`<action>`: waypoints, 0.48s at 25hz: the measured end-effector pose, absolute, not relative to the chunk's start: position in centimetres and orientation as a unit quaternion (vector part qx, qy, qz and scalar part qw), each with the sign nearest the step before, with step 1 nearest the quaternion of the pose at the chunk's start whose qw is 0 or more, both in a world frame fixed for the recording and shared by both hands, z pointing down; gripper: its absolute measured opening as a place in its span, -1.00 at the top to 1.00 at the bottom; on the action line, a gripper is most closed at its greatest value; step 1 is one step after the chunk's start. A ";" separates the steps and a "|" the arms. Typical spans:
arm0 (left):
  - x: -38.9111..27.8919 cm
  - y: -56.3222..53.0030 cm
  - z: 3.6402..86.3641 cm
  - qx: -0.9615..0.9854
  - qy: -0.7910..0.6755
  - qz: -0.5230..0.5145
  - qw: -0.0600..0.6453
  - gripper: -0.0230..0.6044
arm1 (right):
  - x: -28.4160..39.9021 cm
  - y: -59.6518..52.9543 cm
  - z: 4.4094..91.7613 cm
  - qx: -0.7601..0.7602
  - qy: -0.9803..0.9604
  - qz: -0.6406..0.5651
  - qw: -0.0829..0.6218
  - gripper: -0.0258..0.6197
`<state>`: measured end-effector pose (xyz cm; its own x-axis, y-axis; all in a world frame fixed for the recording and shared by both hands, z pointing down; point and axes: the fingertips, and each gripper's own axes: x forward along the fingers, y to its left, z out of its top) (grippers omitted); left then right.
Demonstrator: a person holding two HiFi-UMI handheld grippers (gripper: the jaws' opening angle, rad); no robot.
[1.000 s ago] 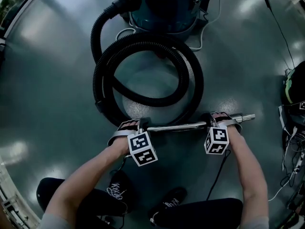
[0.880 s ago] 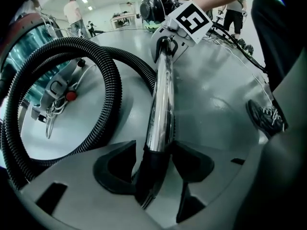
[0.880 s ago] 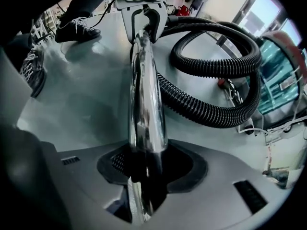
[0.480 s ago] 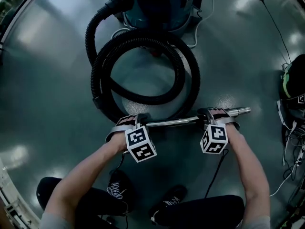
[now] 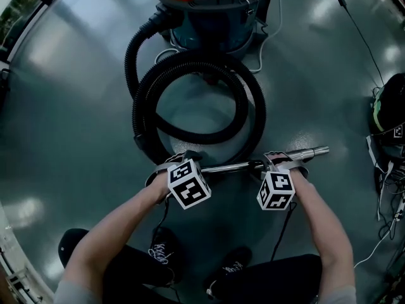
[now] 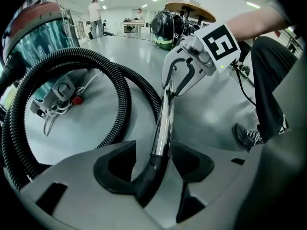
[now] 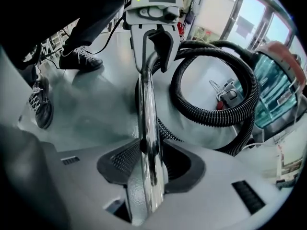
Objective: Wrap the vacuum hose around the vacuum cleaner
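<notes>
Only my head view shows the tube [image 5: 237, 166] lying left-right; left claw [image 6: 152, 164] grips its hose end [image 6: 144, 188], right claw [image 7: 149, 166] closing round it.

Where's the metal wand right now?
Head view, low centre: the metal wand runs crosswise just this side of the hose coil, between the left gripper and the right gripper, whose jaws are closing on it.

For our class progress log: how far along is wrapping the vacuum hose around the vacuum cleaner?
Done: the hose lies coiled in loops on the floor in front of the vacuum cleaner, not around it. In hand: the left tongs grip the metal wand at its cuff end; the right tongs' jaws are closing on it further along. Remaining: carrying hose and wand around the cleaner.
</notes>
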<state>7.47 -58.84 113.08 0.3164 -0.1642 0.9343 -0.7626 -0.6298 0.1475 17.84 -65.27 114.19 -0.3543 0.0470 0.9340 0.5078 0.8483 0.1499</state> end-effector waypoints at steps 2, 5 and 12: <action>7.5 -59.3 112.4 0.755 -0.311 0.498 0.293 0.15 | 17.6 -65.2 113.4 -0.163 -0.805 -0.201 0.533 0.59; 6.8 -60.7 110.9 0.756 -0.338 0.501 0.250 0.59 | 16.9 -66.0 111.9 -0.123 -0.827 -0.184 0.516 0.92; 6.1 -62.8 104.7 0.781 -0.372 0.462 0.194 0.91 | 16.1 -68.5 104.1 0.029 -0.877 -0.120 0.464 0.92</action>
